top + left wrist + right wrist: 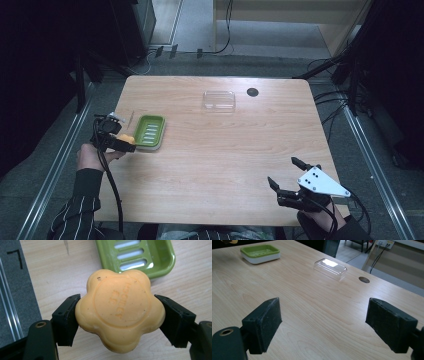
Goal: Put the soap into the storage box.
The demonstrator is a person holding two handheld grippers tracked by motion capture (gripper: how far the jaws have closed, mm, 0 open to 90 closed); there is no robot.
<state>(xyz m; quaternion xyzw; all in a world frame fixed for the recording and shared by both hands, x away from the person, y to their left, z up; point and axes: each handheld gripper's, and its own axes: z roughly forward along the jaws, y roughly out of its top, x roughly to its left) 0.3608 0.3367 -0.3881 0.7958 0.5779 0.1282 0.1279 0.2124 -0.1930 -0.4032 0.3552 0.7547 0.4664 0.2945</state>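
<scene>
An orange flower-shaped soap [120, 308] is clamped between the two black jaws of my left gripper [117, 320], just above the wood at the table's left edge; from above the soap [126, 138] shows beside the left gripper [120, 142]. A green slotted soap dish [150, 131] lies right next to it, with its near corner [140, 257] just beyond the soap. My right gripper [284, 175] hovers open near the front right corner, nothing between its pads [265, 320]. The green dish [260, 252] also sits far off in the right gripper view.
A clear plastic lid [219, 100] lies at the back middle of the wooden table [215, 160], beside a round cable hole [252, 92]. The lid [330, 268] and hole [364, 279] lie ahead of the right gripper. Metal rails run along the floor on both sides.
</scene>
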